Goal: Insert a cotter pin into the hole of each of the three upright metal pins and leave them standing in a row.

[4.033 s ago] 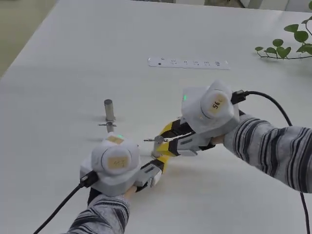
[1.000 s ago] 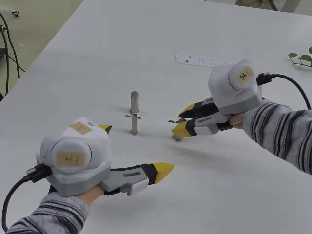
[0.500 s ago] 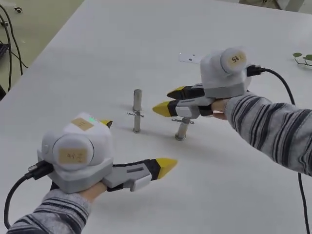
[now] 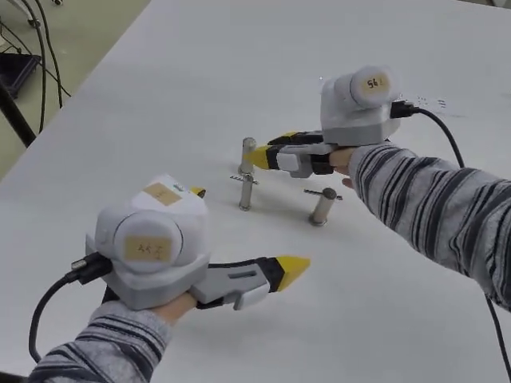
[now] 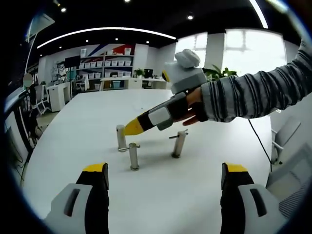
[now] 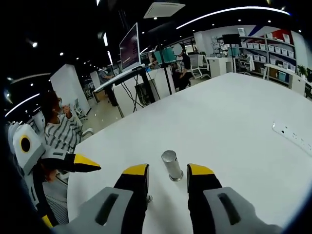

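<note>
Pins (image 4: pixel 246 191) stand upright; right gripper (image 4: pixel 262 153) jaws narrowly straddle one, left gripper (image 5: pixel 165 168) jaws wide.

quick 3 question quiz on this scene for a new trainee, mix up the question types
1. True or false: the left tongs are shut.
2. How many upright metal pins stand on the table?
3. The right tongs straddle: A) a power strip, B) the rear pin, C) a plant.

Key: 1 false, they are wide open; 2 three; 3 B.
</note>
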`<control>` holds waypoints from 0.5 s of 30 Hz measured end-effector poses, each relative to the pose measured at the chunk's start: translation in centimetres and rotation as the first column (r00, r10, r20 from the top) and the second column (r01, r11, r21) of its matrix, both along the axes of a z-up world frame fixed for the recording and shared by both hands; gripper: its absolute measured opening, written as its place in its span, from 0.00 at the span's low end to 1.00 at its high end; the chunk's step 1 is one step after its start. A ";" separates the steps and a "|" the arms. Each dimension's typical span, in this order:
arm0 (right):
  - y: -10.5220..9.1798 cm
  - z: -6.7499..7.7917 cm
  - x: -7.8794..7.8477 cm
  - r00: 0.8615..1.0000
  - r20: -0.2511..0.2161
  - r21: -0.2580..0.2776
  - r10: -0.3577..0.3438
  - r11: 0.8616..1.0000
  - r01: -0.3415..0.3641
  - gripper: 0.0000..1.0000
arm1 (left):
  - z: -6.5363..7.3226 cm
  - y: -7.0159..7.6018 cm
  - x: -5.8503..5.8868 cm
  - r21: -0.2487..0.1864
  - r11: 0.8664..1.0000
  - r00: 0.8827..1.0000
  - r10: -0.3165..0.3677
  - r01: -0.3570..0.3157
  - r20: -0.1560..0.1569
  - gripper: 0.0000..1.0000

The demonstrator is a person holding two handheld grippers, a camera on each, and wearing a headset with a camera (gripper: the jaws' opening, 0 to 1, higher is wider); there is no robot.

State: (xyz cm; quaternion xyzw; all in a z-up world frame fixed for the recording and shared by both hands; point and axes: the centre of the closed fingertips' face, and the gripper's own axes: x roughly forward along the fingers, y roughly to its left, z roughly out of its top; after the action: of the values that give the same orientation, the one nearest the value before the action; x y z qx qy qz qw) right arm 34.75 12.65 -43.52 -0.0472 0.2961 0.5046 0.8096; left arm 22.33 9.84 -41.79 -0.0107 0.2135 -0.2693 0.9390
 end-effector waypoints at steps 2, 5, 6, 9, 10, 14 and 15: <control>0.5 -0.3 0.2 1.000 -0.004 -0.002 0.002 1.000 -0.002 0.25 | 0.0 -0.1 0.0 -0.007 1.000 1.000 -0.002 0.002 -0.004 0.94; 0.9 -0.7 0.5 1.000 -0.009 -0.010 0.001 1.000 -0.001 0.23 | 0.1 -0.2 0.0 -0.008 1.000 1.000 -0.005 0.005 0.001 0.94; 1.0 -0.8 0.6 1.000 -0.012 -0.013 0.001 1.000 -0.001 0.22 | 0.2 -0.2 0.0 -0.010 1.000 1.000 -0.007 0.007 0.004 0.94; 1.5 -1.1 0.9 0.999 -0.034 -0.004 -0.007 1.000 0.007 0.18 | 0.2 -0.2 0.0 -0.018 1.000 1.000 -0.004 0.004 -0.001 0.93; 1.6 -1.1 1.0 0.999 -0.037 -0.002 -0.010 1.000 0.010 0.17 | 0.2 -0.2 0.0 -0.020 1.000 1.000 -0.004 0.004 -0.003 0.93; 2.0 -1.3 1.1 0.999 -0.045 0.005 -0.016 1.000 0.016 0.15 | 0.3 -0.4 0.0 -0.025 1.000 1.000 -0.010 0.010 0.000 0.92; 2.1 -1.4 1.4 0.999 -0.042 0.004 -0.018 1.000 0.019 0.15 | 0.3 -0.4 -0.1 -0.024 1.000 1.000 -0.014 0.013 -0.002 0.92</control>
State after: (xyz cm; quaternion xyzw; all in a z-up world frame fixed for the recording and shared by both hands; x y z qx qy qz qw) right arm 36.10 14.72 -44.95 -0.0322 0.3123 0.4986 0.8080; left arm 22.26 9.39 -41.50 -0.0209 0.2112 -0.2781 0.9368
